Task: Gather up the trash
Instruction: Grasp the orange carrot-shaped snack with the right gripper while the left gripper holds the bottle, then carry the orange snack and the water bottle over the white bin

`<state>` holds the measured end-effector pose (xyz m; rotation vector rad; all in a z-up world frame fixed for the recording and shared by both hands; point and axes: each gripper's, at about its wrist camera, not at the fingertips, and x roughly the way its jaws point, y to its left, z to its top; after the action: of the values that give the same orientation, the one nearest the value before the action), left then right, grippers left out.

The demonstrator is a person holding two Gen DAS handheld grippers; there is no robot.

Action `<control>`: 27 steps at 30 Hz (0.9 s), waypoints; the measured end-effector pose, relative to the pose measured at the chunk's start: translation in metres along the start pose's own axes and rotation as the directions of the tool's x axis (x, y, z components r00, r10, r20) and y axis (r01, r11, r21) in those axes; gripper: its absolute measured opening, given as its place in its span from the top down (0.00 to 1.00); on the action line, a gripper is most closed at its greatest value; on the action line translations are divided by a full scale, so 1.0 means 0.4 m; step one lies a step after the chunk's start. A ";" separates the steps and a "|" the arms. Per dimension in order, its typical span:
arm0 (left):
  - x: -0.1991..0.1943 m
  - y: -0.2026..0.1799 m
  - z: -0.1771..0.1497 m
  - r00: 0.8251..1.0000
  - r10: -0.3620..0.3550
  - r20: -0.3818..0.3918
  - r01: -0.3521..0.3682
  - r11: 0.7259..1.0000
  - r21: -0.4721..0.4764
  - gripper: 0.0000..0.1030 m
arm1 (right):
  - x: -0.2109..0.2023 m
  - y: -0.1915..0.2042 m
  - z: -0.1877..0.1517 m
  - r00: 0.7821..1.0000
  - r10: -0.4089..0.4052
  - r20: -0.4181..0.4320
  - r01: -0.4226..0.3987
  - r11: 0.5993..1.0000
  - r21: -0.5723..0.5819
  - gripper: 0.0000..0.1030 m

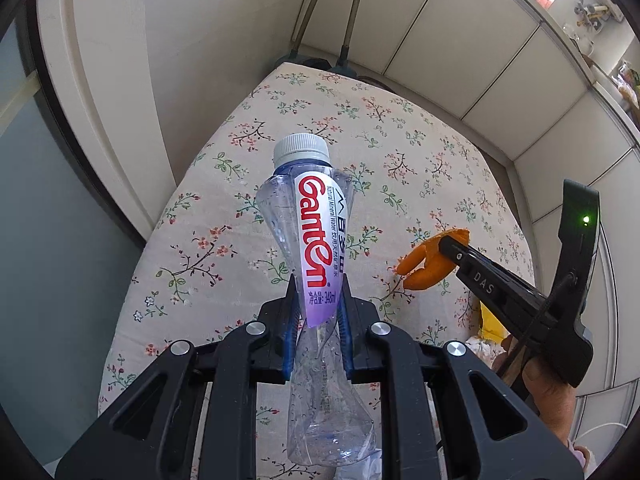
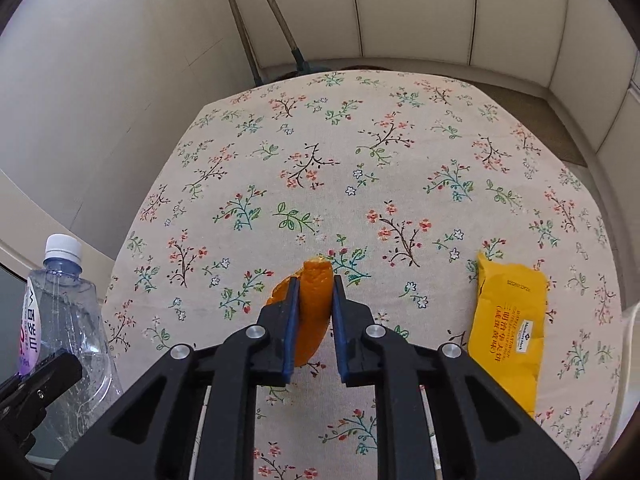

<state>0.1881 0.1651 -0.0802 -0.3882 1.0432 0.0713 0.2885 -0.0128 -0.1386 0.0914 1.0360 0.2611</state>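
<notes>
My left gripper (image 1: 318, 300) is shut on a crushed clear plastic water bottle (image 1: 316, 236) with a white cap and a red-lettered label, held above the floral tablecloth (image 1: 224, 216). The bottle also shows at the left edge of the right wrist view (image 2: 64, 304). My right gripper (image 2: 313, 300) is shut on a piece of orange peel (image 2: 314, 308) just above the cloth; in the left wrist view the peel (image 1: 430, 260) sits in that gripper (image 1: 444, 246) at the right. A yellow snack wrapper (image 2: 508, 328) lies flat on the cloth to the right of the right gripper.
The table (image 2: 360, 152) with its floral cloth stands close to cream walls and cabinet panels (image 2: 416, 8). Two thin metal poles (image 2: 256, 12) lean at the far edge. A dark glass panel (image 1: 48, 240) is on the left.
</notes>
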 end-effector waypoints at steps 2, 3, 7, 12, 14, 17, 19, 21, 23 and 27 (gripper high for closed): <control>-0.002 -0.007 0.001 1.000 0.003 0.006 -0.003 1.000 0.002 0.84 | -0.020 -0.007 0.002 1.000 -0.004 0.016 0.004 1.000 -0.007 0.85; -0.003 -0.012 0.001 1.000 0.005 0.010 -0.005 1.000 0.003 0.84 | -0.032 -0.010 0.002 1.000 -0.008 0.027 0.008 1.000 -0.011 0.85; -0.012 -0.034 0.002 1.000 0.001 0.031 -0.002 1.000 0.004 0.84 | -0.075 -0.023 0.006 0.998 -0.013 0.062 0.014 1.000 -0.017 0.85; -0.018 -0.068 0.003 0.998 -0.010 0.060 0.010 1.000 -0.003 0.84 | -0.143 -0.055 0.006 0.994 -0.018 0.109 0.020 1.000 -0.017 0.85; -0.020 -0.086 0.001 0.998 -0.015 0.068 0.016 1.000 -0.002 0.84 | -0.169 -0.070 0.005 0.991 -0.024 0.128 0.027 0.999 -0.019 0.85; -0.020 -0.115 -0.003 0.997 -0.021 0.078 0.020 1.000 0.007 0.84 | -0.213 -0.101 0.002 0.988 -0.032 0.154 0.034 0.999 -0.011 0.85; -0.018 -0.134 -0.007 0.996 -0.023 0.082 0.022 1.000 0.015 0.84 | -0.241 -0.126 -0.003 0.985 -0.039 0.167 0.040 0.999 -0.005 0.85; -0.016 -0.154 -0.012 0.996 -0.029 0.085 0.027 0.999 0.023 0.84 | -0.267 -0.153 -0.008 0.983 -0.047 0.180 0.047 0.999 0.003 0.85; -0.015 -0.177 -0.017 0.995 -0.038 0.088 0.035 0.999 0.032 0.84 | -0.291 -0.183 -0.013 0.980 -0.057 0.192 0.055 0.998 0.015 0.85; -0.006 -0.228 -0.030 0.995 -0.052 0.085 0.047 0.997 0.069 0.84 | -0.340 -0.247 -0.025 0.973 -0.085 0.216 0.077 0.996 0.046 0.85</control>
<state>0.1988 0.0764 -0.0581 -0.3474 0.9477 0.0087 0.2313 -0.1435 -0.0492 0.1087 0.8239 0.1538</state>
